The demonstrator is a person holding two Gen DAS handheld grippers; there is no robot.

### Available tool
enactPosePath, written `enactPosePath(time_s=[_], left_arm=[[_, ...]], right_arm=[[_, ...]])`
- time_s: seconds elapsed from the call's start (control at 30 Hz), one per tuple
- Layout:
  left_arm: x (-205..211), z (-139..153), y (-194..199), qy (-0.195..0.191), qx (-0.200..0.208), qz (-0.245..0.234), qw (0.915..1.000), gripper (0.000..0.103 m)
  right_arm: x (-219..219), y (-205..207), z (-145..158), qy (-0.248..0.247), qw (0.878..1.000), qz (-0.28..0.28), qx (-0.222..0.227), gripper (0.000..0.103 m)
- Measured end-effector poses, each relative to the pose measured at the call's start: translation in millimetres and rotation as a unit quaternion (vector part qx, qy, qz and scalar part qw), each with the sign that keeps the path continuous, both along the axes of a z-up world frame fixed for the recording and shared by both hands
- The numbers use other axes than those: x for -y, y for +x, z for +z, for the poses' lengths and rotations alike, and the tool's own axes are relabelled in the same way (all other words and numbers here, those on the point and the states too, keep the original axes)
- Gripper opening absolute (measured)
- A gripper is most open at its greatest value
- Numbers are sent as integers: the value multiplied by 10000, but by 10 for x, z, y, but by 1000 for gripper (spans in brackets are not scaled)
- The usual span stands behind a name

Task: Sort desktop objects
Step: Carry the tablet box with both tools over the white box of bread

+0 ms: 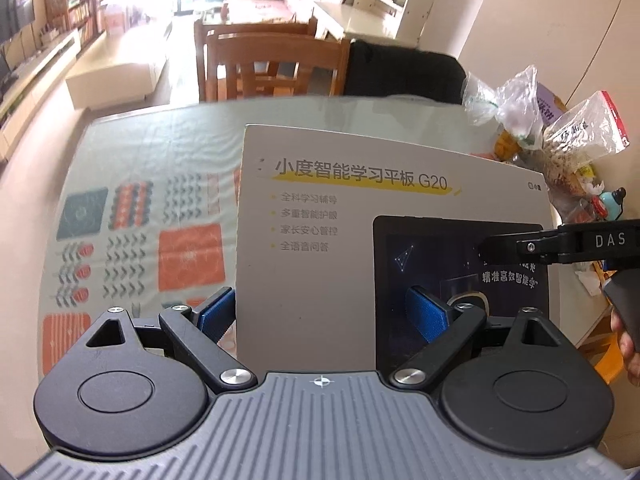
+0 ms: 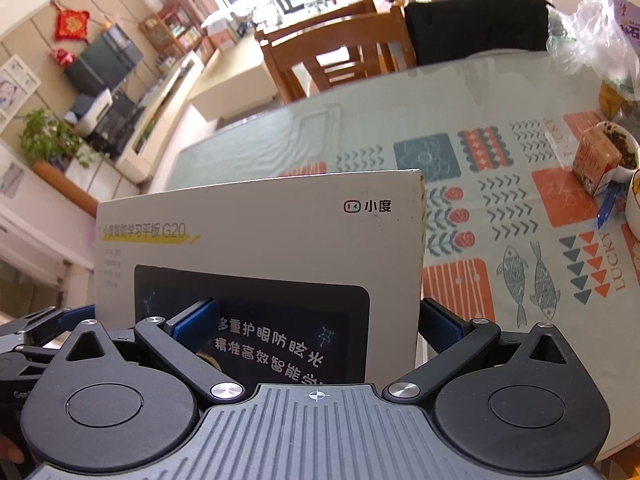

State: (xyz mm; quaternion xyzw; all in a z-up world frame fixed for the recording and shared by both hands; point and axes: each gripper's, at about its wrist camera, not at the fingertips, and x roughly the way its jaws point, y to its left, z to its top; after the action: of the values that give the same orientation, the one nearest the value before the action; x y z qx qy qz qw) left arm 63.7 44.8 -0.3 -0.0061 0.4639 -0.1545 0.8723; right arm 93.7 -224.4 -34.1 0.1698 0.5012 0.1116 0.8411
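1. The tablet box (image 1: 384, 240), a flat grey carton printed "G20" with a picture of a dark tablet screen, stands tilted up over the table (image 1: 160, 148) rather than lying flat on it.
2. The left gripper (image 1: 324, 312) straddles the box's lower left part: one blue pad (image 1: 218, 308) sits just outside the box's left edge, the other lies over the printed face. Whether the pads press on the carton cannot be told; the jaws stand fairly wide.
3. The right gripper (image 2: 316, 324) straddles the box's lower right part (image 2: 260, 240), one blue pad (image 2: 196, 320) in front of the printed screen and the other just beyond the box's right edge. Its jaws are also spread wide, and a grip cannot be confirmed.
4. In the left wrist view the right gripper's black arm (image 1: 560, 242), marked "DAS", reaches in over the box's right side.
5. To the right of the box, well apart, a small juice carton (image 2: 596, 160) stands on the patterned tablecloth (image 2: 500, 200) just beside a white cup (image 2: 624, 152).
6. Beyond the box's right side lie clear plastic bags of snacks (image 1: 560, 132).
7. Behind the box, past the table's far edge, stand wooden chairs (image 1: 272, 64).
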Motion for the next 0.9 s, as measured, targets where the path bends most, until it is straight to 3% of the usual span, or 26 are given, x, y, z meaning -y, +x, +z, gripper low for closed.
enactPosePath(time_s=[0.13, 0.3, 0.53, 0.9], left_arm=[[97, 80, -61, 40, 71, -14, 10000, 103], [233, -25, -301, 119, -74, 155, 9998, 103], [389, -219, -908, 183, -382, 725, 9965, 103], [572, -443, -1759, 207, -856, 1418, 9860, 103]], right_arm=[[101, -40, -9, 18, 10000, 26, 31, 103], [213, -187, -165, 75, 9996, 219, -129, 103], [344, -422, -439, 113, 9955, 844, -425, 103], [383, -1037, -634, 134, 9848, 1439, -966, 103]])
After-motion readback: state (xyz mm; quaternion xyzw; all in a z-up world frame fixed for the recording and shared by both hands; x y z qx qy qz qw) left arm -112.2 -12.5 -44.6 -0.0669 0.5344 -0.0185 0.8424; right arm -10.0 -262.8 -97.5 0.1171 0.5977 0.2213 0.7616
